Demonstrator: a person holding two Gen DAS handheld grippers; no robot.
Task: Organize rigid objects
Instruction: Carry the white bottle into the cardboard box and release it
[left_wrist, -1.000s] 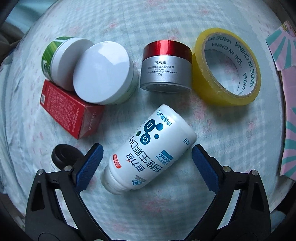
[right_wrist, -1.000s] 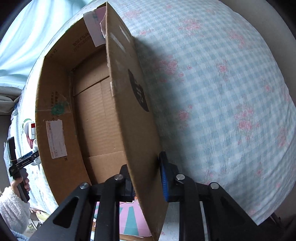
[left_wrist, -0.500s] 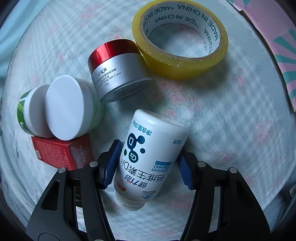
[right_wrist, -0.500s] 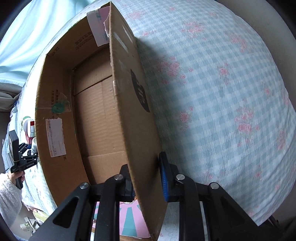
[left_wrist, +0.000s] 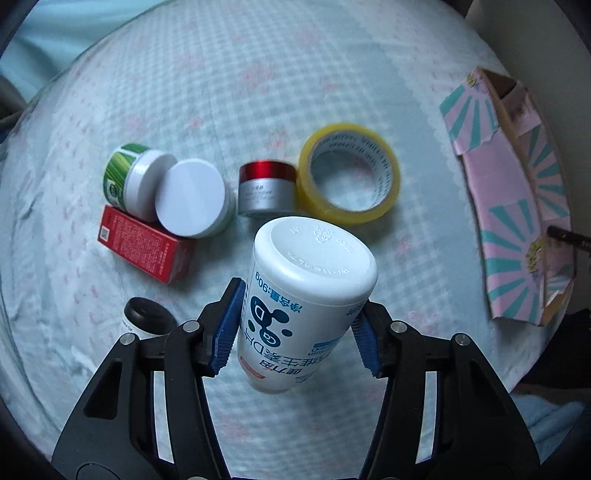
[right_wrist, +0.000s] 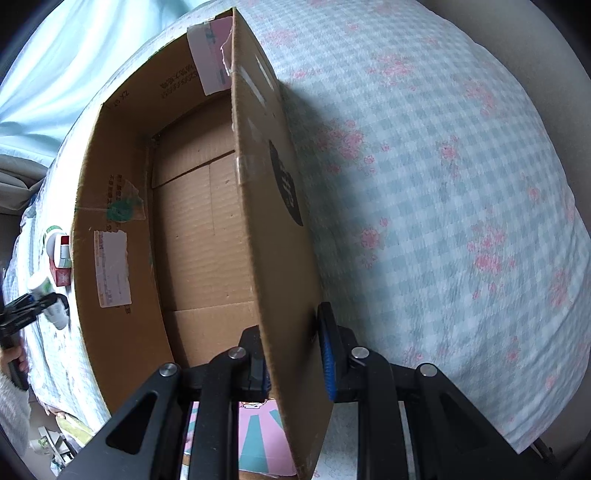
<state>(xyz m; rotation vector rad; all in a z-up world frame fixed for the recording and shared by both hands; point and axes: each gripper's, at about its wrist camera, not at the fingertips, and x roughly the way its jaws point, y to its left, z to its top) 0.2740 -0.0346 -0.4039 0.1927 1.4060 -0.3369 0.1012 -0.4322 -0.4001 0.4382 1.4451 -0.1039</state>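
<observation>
My left gripper (left_wrist: 295, 328) is shut on a white calcium bottle (left_wrist: 306, 295) with blue print, held above the checked bedsheet with its flat base toward the camera. On the sheet beyond lie a yellow tape roll (left_wrist: 349, 179), a silver jar with a red lid (left_wrist: 266, 188), two white jars (left_wrist: 194, 203) (left_wrist: 136, 179), a red carton (left_wrist: 144, 249) and a black-capped bottle (left_wrist: 146, 317). My right gripper (right_wrist: 293, 360) is shut on the right wall of an open cardboard box (right_wrist: 273, 236), whose inside looks empty.
The box shows in the left wrist view as a pink and teal patterned carton (left_wrist: 517, 206) at the right. In the right wrist view the left gripper with the bottle (right_wrist: 48, 295) is at the far left. Bedsheet (right_wrist: 461, 184) stretches to the right of the box.
My left gripper closed on the white bottle and lifted it off the sheet, pulling back so more of the bed shows. The right gripper kept its hold on the box wall.
</observation>
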